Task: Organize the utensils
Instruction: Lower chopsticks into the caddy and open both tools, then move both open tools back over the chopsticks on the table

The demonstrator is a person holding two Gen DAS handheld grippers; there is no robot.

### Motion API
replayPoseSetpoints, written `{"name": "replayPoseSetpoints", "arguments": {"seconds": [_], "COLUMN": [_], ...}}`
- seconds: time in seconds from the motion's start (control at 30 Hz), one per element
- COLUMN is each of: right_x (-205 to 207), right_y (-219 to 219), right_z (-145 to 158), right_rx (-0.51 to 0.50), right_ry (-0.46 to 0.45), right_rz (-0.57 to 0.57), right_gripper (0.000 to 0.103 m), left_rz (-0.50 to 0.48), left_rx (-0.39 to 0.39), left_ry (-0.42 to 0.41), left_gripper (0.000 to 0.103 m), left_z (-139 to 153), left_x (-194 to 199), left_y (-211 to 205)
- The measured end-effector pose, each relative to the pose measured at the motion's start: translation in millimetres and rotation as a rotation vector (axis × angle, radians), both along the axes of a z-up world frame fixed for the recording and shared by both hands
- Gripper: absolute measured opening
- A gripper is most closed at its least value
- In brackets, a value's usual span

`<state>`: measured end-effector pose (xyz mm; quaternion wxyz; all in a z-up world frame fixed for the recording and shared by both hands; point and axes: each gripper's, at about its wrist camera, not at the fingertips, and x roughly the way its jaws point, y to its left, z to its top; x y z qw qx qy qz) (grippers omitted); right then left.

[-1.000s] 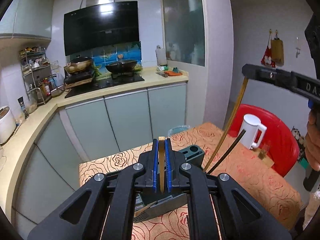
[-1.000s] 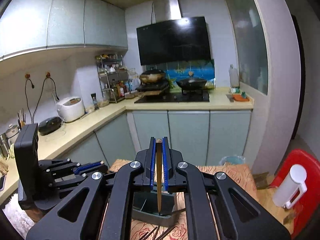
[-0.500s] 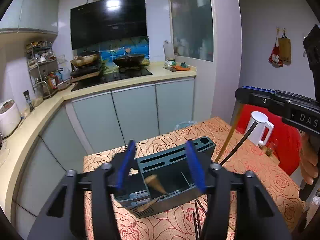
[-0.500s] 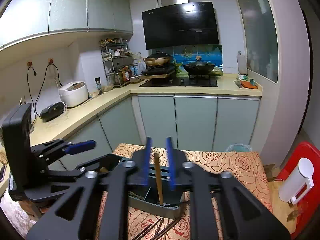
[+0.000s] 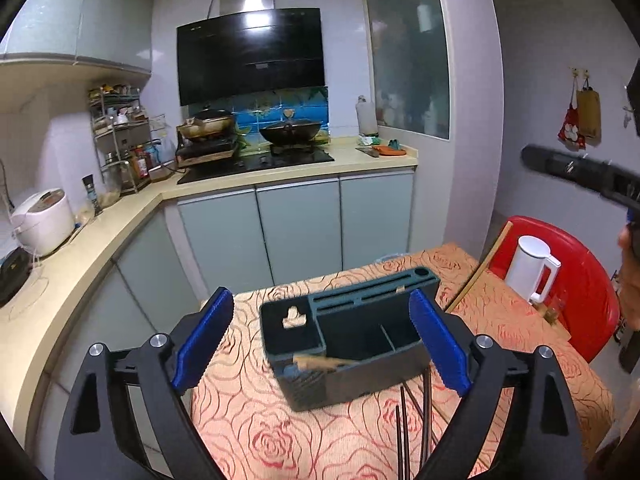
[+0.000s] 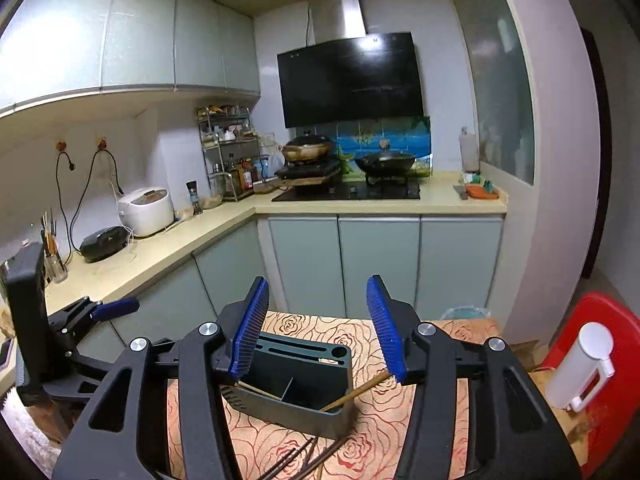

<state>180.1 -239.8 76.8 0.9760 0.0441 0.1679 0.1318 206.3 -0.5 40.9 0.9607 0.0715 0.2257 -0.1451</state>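
Now both grippers are hanging wide open over the table, gripping nothing. Below the spread blue pads (image 5: 202, 340) of the left gripper (image 5: 320, 340), dark chopsticks (image 5: 404, 432) are lying loose on the rose-patterned tablecloth (image 5: 256, 432), just in front of the holder. Straight ahead between those jaws, the dark utensil holder (image 5: 352, 336) is sitting on the cloth, and a wooden utensil (image 5: 320, 361) is lying tilted in its near compartment — its far end is hidden. Beyond the right-hand jaw, a wooden stick (image 5: 476, 274) is leaning up out of the holder's far side toward the red chair (image 5: 580, 280), where a white kettle (image 5: 532, 266) is standing.

Seen from the right gripper (image 6: 318, 324), the same holder (image 6: 296, 384) is showing between the jaws, with a wooden chopstick (image 6: 356, 391) slanting out of its right compartment and passing just under the right-hand pad (image 6: 386, 328). Dark chopsticks (image 6: 296, 460) are spread on the cloth below. Off past the left jaw, the other gripper (image 6: 116, 307) is showing, its fingers parted too. Farther ahead, the counter (image 6: 360, 204) and stove (image 6: 348, 191) are running along the wall.
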Motion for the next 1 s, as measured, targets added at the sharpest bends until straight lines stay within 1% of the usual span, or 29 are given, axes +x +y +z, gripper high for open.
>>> {"name": "replayPoseSetpoints", "arguments": {"seconds": [0.1,0.23,0.4,0.5,0.6,0.77,0.87,1.0], "right_x": [-21,-46,-72,-85,-94,-108,-116,-127], "right_y": [-6,-14,-24,-26,-26,-16,-11,-7], "right_z": [-2,-21,-58,-80,-108,-151,-174,-190], "right_rx": [-0.016,-0.041,-0.048,-0.049,-0.036,-0.037,-0.037,-0.039], "right_ry": [-0.017,0.001,0.053,0.082,0.139,0.232,0.277,0.306], "right_rz": [0.003,-0.005,-0.023,-0.039,-0.036,-0.016,-0.008,-0.014], "right_gripper": [0.050,0.050,0.050,0.050,0.050,0.050,0.050,0.050], "left_rz": [0.019,0.052,0.084,0.093,0.089,0.089,0.081,0.056], "left_rx": [-0.007,-0.018,-0.015,-0.034,-0.045,-0.033,-0.024,0.025], "left_ry": [0.019,0.071,0.129,0.179,0.227,0.261,0.264,0.249], "left_gripper": [0.087,0.087,0.087,0.087,0.087,0.087,0.087,0.087], "left_z": [-10,-33,-66,-88,-107,-133,-141,-152], "left_x": [-17,-37,-60,-71,-79,-95,-106,-125], "left_y": [7,21,33,38,41,45,46,41]}}
